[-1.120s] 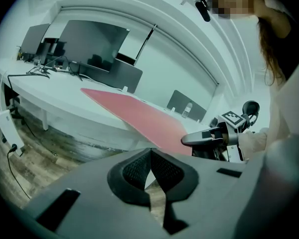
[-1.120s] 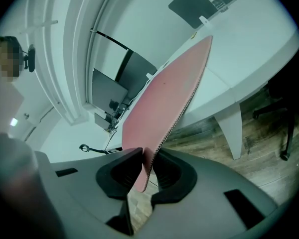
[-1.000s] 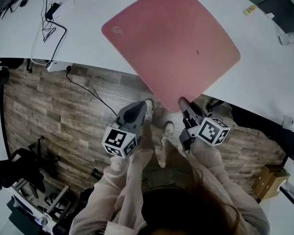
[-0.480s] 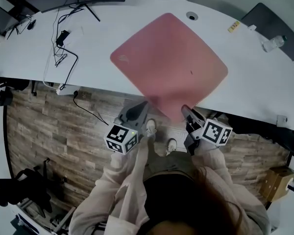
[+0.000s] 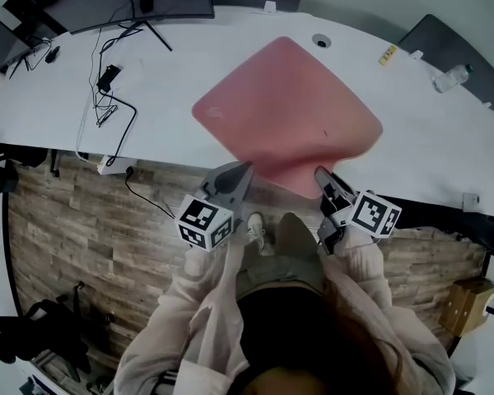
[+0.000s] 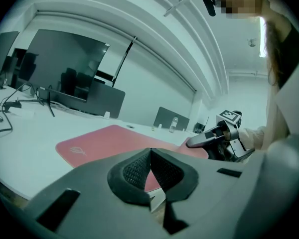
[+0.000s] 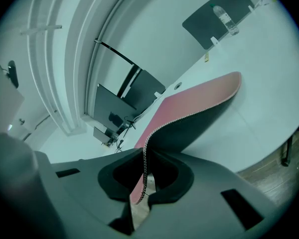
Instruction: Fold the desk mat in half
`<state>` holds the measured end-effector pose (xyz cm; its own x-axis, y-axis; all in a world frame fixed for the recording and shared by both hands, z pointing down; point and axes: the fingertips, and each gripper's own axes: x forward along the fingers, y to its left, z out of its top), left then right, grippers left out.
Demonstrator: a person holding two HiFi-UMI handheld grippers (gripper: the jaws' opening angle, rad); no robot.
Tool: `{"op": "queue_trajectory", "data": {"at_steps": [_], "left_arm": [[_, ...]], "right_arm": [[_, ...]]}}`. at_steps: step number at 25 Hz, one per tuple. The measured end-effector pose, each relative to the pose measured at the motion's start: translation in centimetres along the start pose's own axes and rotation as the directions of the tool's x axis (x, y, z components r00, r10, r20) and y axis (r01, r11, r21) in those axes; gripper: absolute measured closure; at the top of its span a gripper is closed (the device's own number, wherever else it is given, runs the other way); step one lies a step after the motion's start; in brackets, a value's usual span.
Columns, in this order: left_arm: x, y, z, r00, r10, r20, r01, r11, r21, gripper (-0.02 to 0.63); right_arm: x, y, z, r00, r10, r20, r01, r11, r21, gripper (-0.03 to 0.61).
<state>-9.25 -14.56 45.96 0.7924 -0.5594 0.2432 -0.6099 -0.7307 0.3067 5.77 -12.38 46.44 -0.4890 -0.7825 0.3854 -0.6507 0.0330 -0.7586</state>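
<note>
The left gripper [image 6: 149, 152] has its jaws pressed together, and the near edge of the mat [image 5: 288, 105] is pinched between the pads; pink shows through the gap just behind the tips. The right gripper [image 7: 143, 158] has just been closing its jaws and now clamps the mat's stitched edge, which runs upright between the two pads. From the right jaws the mat rises and curls away, showing its dark underside on one side and its pink top on the other.

Both grippers hold the mat's near corner raised off the desk [image 5: 173, 72], the left jaws on one side of the corner and the right jaws on the other, near each other. Ahead of both sets of jaws the rest of the mat lies flat on the desk, unfolded.

Well beyond the right jaws, off to their right, a bottle [image 5: 451, 77] stands on the desk; what is in it cannot be told. Far ahead of the left jaws stands a monitor [image 6: 65, 66], with cables [image 5: 107, 97] to their left. Behind and to the right of the right jaws a cardboard box [image 5: 459, 303] sits on the floor, its contents not readable.
</note>
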Motion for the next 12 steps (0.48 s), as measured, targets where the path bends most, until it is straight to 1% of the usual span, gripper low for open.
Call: {"op": "queue_trajectory", "data": {"at_steps": [5, 9, 12], "left_arm": [[0.6, 1.1, 0.7, 1.0, 0.013, 0.001, -0.013, 1.0, -0.001, 0.588], [1.5, 2.8, 1.1, 0.999, 0.043, -0.001, -0.043, 0.999, -0.013, 0.588], [2.2, 4.2, 2.0, 0.997, 0.071, -0.003, -0.071, 0.997, -0.018, 0.588]], "right_arm": [[1.9, 1.1, 2.6, 1.0, 0.029, 0.0, -0.029, 0.999, -0.04, 0.534], [4.0, 1.7, 5.1, 0.998, 0.061, 0.0, -0.061, 0.996, -0.058, 0.534], [5.8, 1.8, 6.8, 0.997, 0.071, -0.011, -0.071, 0.995, -0.063, 0.534]]}}
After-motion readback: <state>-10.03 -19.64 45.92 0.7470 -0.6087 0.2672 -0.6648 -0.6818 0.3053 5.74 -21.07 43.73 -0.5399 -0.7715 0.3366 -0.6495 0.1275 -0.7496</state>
